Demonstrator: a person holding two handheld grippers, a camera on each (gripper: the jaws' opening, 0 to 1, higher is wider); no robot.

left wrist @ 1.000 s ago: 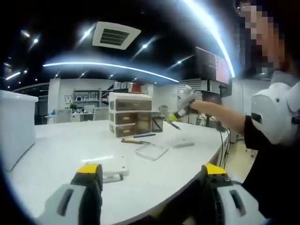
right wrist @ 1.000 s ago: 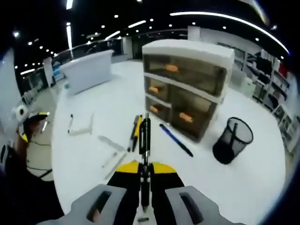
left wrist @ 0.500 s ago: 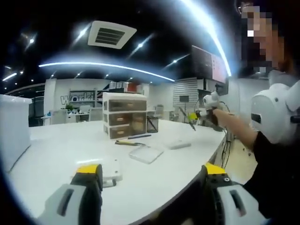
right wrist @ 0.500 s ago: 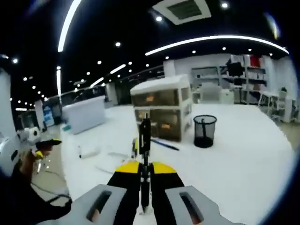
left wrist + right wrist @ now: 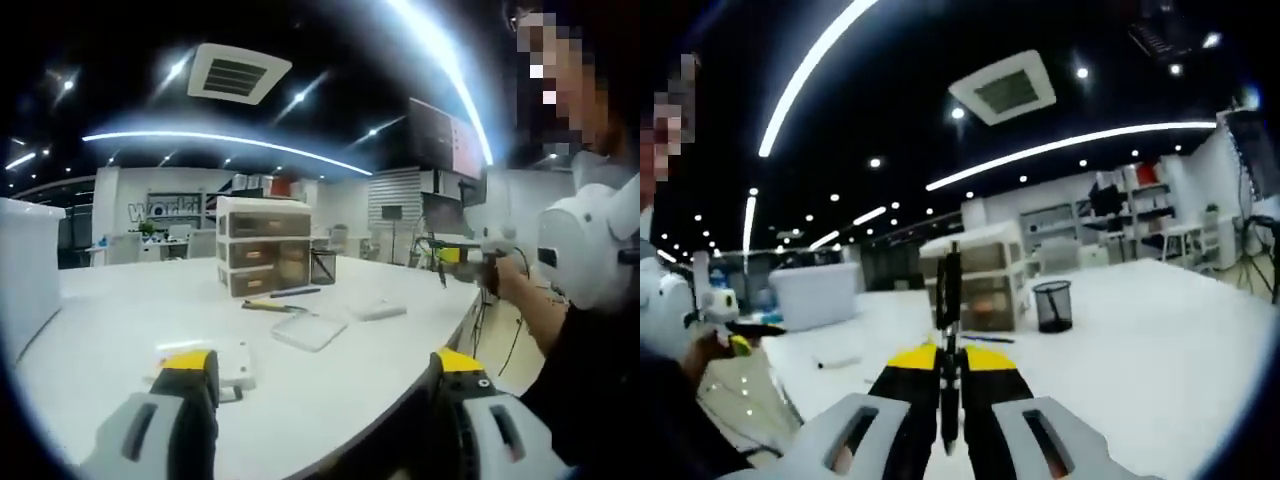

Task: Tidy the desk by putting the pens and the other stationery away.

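My right gripper (image 5: 950, 368) is shut on a black pen (image 5: 949, 292) that stands up along the jaws. It also appears at the right of the left gripper view, off the desk edge, as the right gripper (image 5: 462, 256) in the person's hand. My left gripper (image 5: 320, 388) hangs low over the near desk edge, its jaws wide apart and holding nothing. Two pens (image 5: 268, 304) lie before the drawer unit (image 5: 262, 258), and a dark blue pen (image 5: 296, 292) lies nearer to it. The black mesh pen cup (image 5: 323, 266) stands right of the drawers, also seen as the pen cup (image 5: 1052, 305).
A clear flat case (image 5: 307, 330) and a small white box (image 5: 378, 310) lie mid-desk, a white flat item (image 5: 218, 362) closer to my left jaw. A tall white bin (image 5: 30, 270) stands at the left. The white desk (image 5: 1160, 330) curves away towards shelves behind.
The right gripper has drawn back from over the desk towards the person with the pen, and its view has tilted up towards the ceiling. The left gripper has barely moved.
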